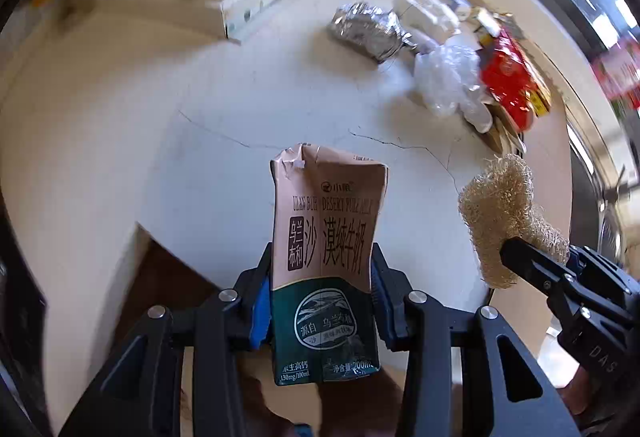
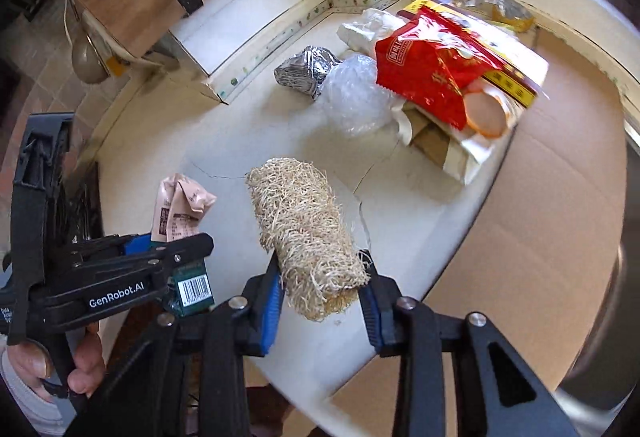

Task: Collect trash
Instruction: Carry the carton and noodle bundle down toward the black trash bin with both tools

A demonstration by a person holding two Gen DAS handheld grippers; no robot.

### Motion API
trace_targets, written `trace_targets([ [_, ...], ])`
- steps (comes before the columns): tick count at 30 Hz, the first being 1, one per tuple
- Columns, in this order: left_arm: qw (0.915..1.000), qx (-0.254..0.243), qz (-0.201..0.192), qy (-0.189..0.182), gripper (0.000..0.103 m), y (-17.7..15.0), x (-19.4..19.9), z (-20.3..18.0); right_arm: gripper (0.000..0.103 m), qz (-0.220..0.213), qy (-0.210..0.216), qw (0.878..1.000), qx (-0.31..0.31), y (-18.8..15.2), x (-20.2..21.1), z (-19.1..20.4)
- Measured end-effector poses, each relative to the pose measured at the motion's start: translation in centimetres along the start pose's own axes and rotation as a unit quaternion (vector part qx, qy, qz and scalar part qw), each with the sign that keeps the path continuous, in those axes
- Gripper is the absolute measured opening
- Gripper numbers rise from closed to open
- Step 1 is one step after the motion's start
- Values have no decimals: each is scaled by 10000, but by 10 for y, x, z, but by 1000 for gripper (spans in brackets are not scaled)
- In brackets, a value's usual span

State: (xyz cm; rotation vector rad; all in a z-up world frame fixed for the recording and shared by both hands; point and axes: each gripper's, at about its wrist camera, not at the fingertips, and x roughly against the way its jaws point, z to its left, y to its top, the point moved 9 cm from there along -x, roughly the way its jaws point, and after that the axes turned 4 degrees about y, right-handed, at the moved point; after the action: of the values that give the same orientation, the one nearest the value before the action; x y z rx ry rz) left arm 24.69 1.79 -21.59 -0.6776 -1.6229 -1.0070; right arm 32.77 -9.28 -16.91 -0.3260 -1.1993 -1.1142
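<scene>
Our left gripper (image 1: 322, 301) is clamped on a crumpled milk carton (image 1: 326, 257), its blue pads pressing both sides, the carton held upright above the white table (image 1: 208, 165). Our right gripper (image 2: 322, 297) squeezes a tan loofah scrubber (image 2: 306, 237) the same way, off at three o'clock from the carton. The rest of the trash lies well apart at one o'clock: a foil wad (image 1: 366, 29), clear crinkled plastic (image 1: 446, 77) and a red snack bag (image 1: 508, 81) heaped together near the wall.

Black claw (image 2: 322, 301) with blue pads, silver screws, "GenRobot.AI" lettering.
</scene>
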Motion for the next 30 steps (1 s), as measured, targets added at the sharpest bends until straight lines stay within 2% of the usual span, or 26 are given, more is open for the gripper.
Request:
trace_targets([
  [2,9995,-265,-156,-113,40,-5,15,6,34,-193,-82,9994,-264,-14,10,12],
  [5,9967,-562,-180,-550,40,-15,30,20,34,-486,-233,9963,-662,-39,22,33],
  [7,9944,-860,-304,-532,40,-26,45,30,34,-721,-337,9924,-940,-60,30,52],
  [10,9892,-1311,-502,-414,40,-36,48,40,34,-966,-425,9860,-1288,-91,37,75],
  [14,9807,-1828,-467,-508,40,-69,46,50,34,-1140,-561,9757,-1787,-129,38,97],
  [19,9748,-2116,-27,-701,40,-116,28,52,34,-1023,-718,9663,-2250,-180,34,112],
  [24,9698,-2263,278,-867,41,-156,0,44,35,-728,-910,9605,-2527,-224,17,105],
  [28,9697,-2165,582,-975,41,-185,-41,42,35,-526,-1086,9552,-2704,-260,-21,87],
  [30,9708,-2098,695,-932,41,-199,-70,45,35,-343,-1086,9524,-2827,-284,-57,72],
])
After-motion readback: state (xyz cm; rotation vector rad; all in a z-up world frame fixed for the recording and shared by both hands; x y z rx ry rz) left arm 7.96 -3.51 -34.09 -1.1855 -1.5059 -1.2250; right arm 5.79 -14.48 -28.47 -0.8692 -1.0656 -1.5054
